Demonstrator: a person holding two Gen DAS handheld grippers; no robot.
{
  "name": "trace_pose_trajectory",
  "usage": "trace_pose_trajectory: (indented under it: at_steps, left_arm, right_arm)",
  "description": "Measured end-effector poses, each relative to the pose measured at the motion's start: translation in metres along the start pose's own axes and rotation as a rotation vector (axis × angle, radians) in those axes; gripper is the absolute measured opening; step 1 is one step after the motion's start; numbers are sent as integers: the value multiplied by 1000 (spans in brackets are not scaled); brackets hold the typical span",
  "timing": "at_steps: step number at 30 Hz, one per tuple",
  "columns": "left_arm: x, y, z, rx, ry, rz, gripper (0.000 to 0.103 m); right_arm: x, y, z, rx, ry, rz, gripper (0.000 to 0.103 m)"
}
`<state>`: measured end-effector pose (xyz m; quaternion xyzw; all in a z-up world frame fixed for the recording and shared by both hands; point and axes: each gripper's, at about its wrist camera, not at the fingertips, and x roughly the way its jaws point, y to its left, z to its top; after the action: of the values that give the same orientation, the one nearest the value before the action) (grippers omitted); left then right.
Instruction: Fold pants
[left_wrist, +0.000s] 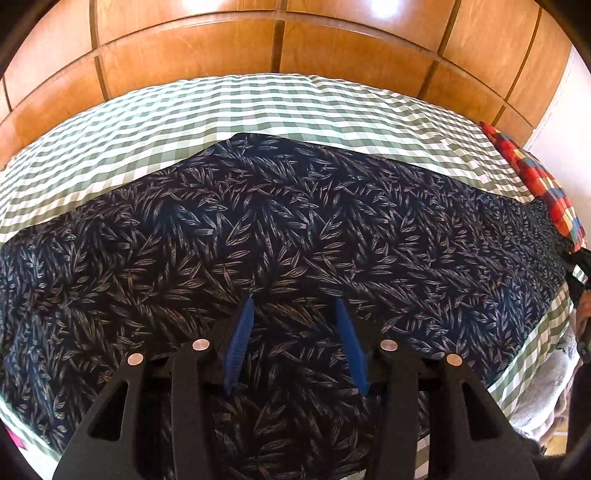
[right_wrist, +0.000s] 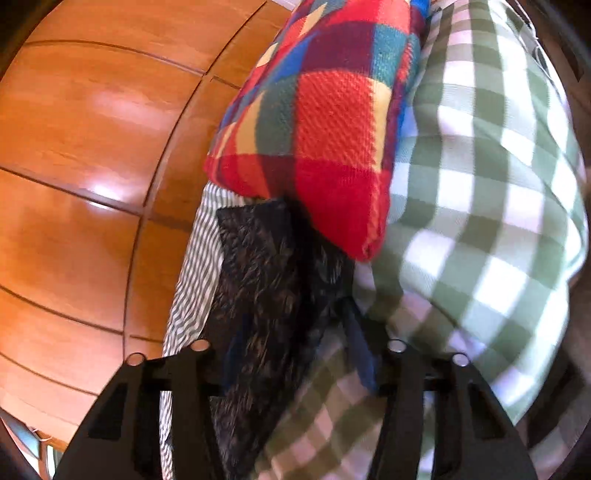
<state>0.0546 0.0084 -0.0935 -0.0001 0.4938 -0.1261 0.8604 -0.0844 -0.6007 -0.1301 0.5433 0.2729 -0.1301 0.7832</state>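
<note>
Dark navy pants with a pale leaf print (left_wrist: 280, 236) lie spread flat across the green-and-white checked bed sheet (left_wrist: 258, 107). My left gripper (left_wrist: 295, 306) is open, its blue fingers (left_wrist: 240, 343) apart just above the cloth and holding nothing. In the blurred right wrist view one end of the pants (right_wrist: 269, 280) runs under a pillow. My right gripper (right_wrist: 295, 325) is open, one finger over the pants and the other finger (right_wrist: 360, 350) over the checked sheet (right_wrist: 480, 184).
A red, blue and yellow checked pillow (right_wrist: 332, 122) lies at the right end of the bed, also in the left wrist view (left_wrist: 543, 184). A glossy wooden wardrobe (left_wrist: 280, 40) stands behind the bed. Grey cloth (left_wrist: 543, 398) hangs off the bed's right edge.
</note>
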Motion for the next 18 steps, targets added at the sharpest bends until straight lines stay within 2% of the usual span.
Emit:
trace_pose_trajectory:
  at_steps: [1,3,5,8,11,14,17,18]
  left_arm:
    - [-2,2,1,-11,-2,-16,45]
    - [-5,9,2,-38,-1,-57,45]
    - [-10,14,4,-70,-3,-112,45]
    - [-18,18,8,-113,-16,-213,45]
    - [-25,21,15,-155,-13,-348,45]
    - [-26,19,21,-202,-7,-448,45]
    - [-23,24,27,-284,5,-573,45]
    - [-19,30,26,-338,19,-638,45]
  right_arm:
    - [3,3,2,-7,11,-4,12]
    - [1,15,1,-47,8,-9,11]
    - [-2,40,1,-107,11,30,10]
    - [-11,80,-5,-223,32,85,10]
    - [-9,127,-23,-346,74,136,10]
    - [2,175,-61,-477,147,198,10]
    - [16,218,-112,-604,242,256,10]
    - [21,229,-130,-637,273,273,10]
